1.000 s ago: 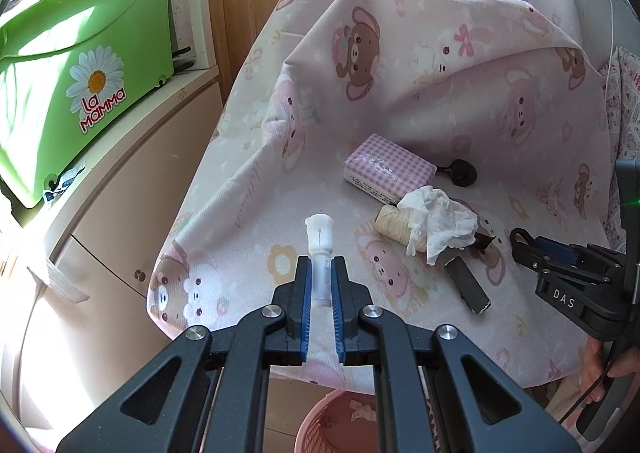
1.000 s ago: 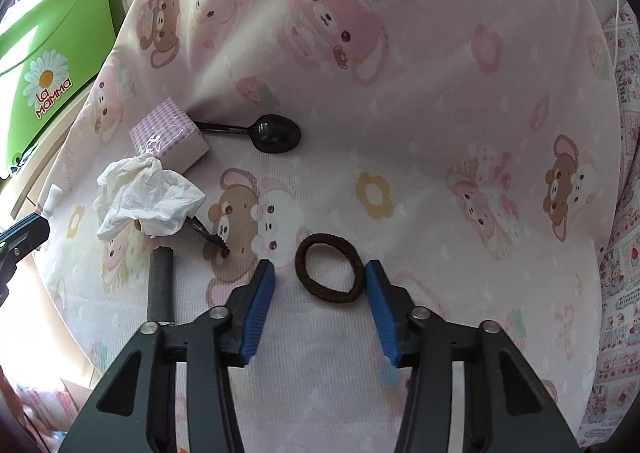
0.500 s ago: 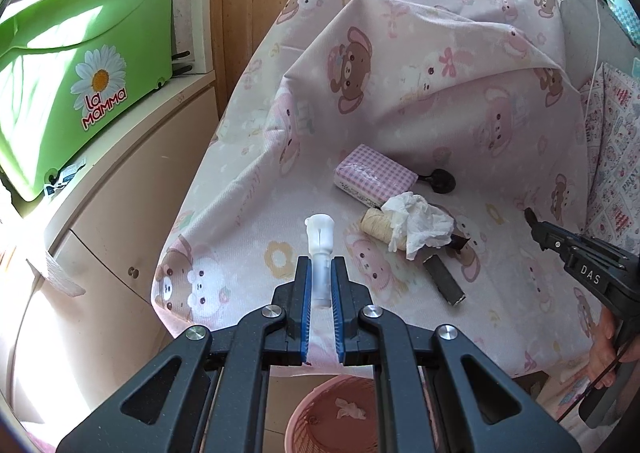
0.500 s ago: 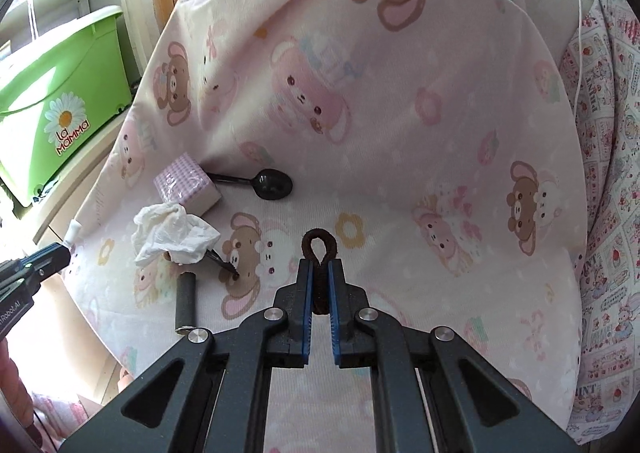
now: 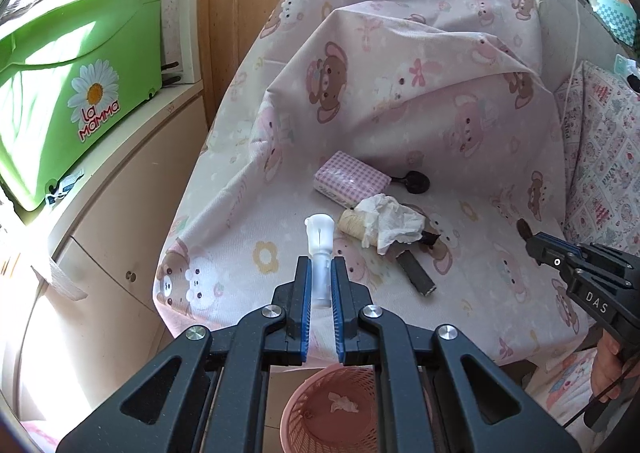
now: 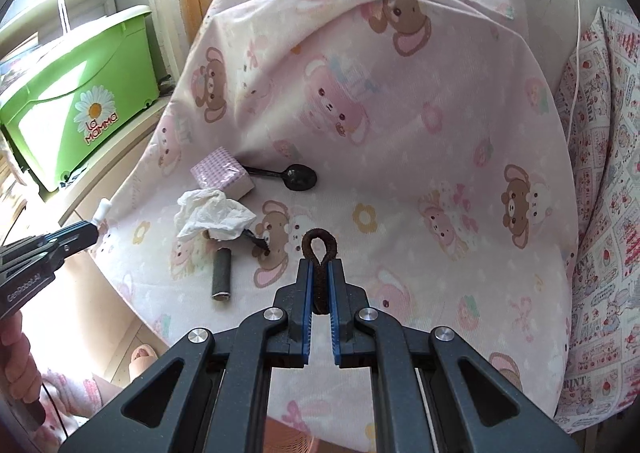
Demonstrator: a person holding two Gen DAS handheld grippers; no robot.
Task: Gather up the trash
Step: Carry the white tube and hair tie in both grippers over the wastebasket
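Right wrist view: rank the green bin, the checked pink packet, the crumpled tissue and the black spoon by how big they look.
1. green bin, clearly largest.
2. crumpled tissue and checked pink packet: look about alike, so unranked.
3. black spoon, smallest.
The bin sits farther back, so it is likely bigger than it looks.

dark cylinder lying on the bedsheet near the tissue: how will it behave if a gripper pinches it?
The dark cylinder lies on its side, so a nudge may roll it, though the soft sheet should damp that. It looks rigid and probably light. Its smooth round wall might slip between flat pads.
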